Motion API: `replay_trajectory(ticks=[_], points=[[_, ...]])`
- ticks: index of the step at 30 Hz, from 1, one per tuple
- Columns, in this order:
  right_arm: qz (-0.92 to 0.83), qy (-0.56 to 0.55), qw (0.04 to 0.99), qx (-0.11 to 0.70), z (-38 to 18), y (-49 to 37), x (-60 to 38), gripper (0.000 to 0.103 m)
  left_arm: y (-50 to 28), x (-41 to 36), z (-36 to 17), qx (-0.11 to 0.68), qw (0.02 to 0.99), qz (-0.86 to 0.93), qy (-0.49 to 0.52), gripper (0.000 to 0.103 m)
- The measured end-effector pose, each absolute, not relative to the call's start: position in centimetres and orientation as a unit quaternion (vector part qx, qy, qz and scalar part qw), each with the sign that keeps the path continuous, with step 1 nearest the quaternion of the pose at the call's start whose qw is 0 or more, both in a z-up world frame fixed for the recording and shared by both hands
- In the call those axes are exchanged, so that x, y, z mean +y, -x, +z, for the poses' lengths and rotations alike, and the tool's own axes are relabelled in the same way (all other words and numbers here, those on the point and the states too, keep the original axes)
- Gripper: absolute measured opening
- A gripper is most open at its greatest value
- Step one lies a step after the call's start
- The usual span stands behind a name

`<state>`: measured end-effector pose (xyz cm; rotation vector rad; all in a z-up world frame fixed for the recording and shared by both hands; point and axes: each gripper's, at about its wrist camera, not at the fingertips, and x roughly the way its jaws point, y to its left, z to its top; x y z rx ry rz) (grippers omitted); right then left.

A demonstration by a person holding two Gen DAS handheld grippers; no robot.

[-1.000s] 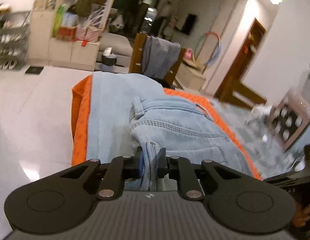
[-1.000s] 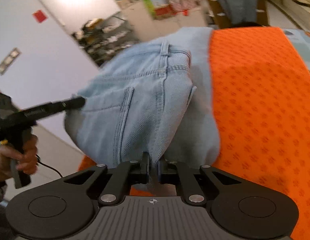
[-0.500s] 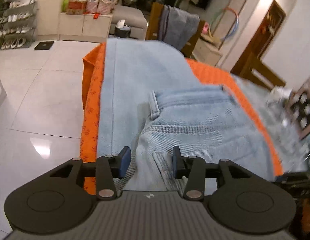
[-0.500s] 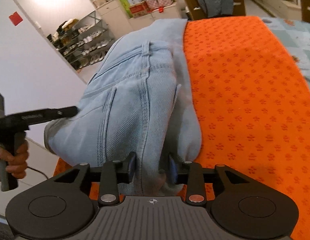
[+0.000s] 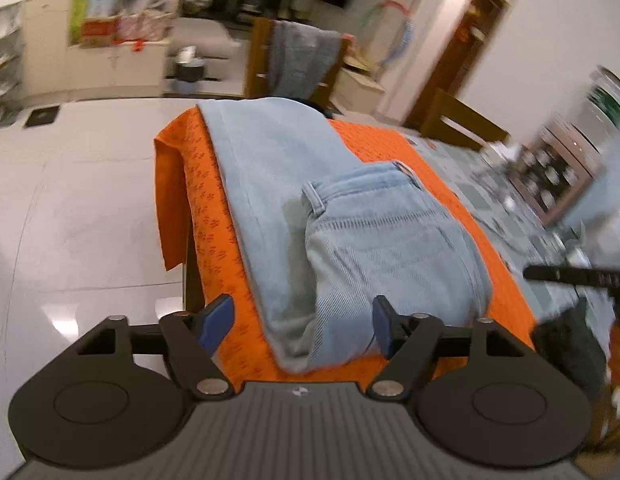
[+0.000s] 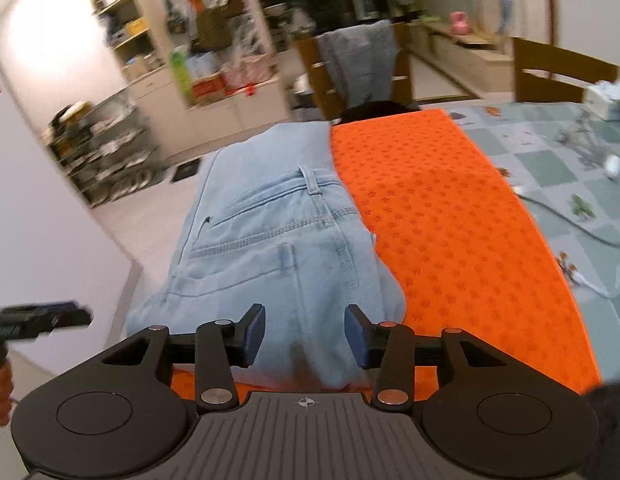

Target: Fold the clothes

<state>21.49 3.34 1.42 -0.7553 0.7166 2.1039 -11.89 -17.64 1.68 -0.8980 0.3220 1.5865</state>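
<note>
- Jeans (image 5: 350, 216) lie folded over on the orange mat (image 6: 450, 232) covering the counter, waistband end uppermost.
- Left hand-held gripper (image 5: 299, 322) and right hand-held gripper (image 6: 305, 334) both gape wide, empty.
- Judged step: one fold released; next calls for regripping the near edge.

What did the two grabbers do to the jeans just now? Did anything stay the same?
Both let go. The left gripper and right gripper were pinched on the jeans a second ago; now both are wide open and pulled back a little. The jeans stayed folded on the orange mat, waistband end on top.
</note>
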Motion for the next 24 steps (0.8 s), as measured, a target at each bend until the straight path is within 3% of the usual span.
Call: replay_trajectory(ticks=[13, 24], points=[[0.779, 0.269, 0.482, 0.299, 4.3, -16.3, -4.2, 0.058, 18.9, -22.4, 5.6, 0.242, 0.627, 0.64, 0.371, 0.084], [0.776, 0.276, 0.496, 0.275, 5.2, -11.8, -4.9, 0.062, 23.5, -19.0, 7.0, 0.268, 0.624, 0.639, 0.361, 0.084]])
